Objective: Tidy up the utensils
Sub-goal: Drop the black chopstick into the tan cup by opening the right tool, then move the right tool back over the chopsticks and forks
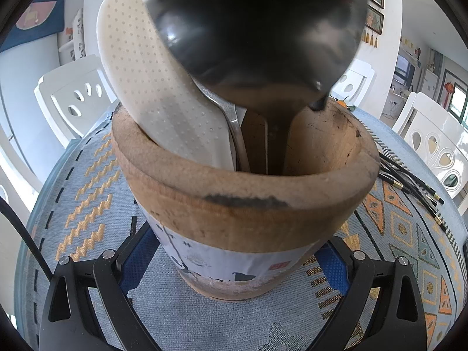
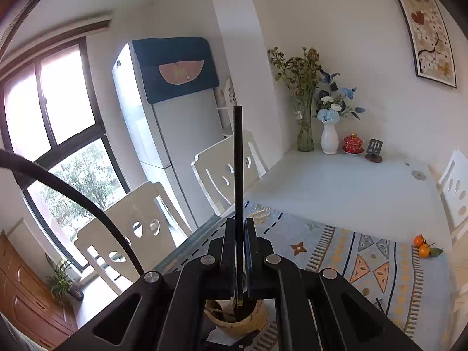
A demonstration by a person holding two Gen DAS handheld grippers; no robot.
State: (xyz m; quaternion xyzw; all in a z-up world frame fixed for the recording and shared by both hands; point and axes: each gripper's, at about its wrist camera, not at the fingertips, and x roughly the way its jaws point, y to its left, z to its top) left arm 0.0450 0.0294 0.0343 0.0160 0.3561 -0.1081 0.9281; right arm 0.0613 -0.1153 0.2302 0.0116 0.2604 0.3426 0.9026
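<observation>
The right gripper (image 2: 239,234) has its fingers clenched on a black chopstick (image 2: 238,175) above the wooden holder (image 2: 237,318); next, lower it in. The left gripper's (image 1: 234,263) fingers grasp the holder's base.

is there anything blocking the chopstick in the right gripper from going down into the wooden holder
Nothing sits between them: the chopstick, clamped upright in the right gripper, hangs just above the wooden holder. Inside, a white rice paddle and dark ladle crowd the opening, leaving limited room.

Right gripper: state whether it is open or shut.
Shut: the right gripper clamps a black chopstick upright between its pads.
</observation>
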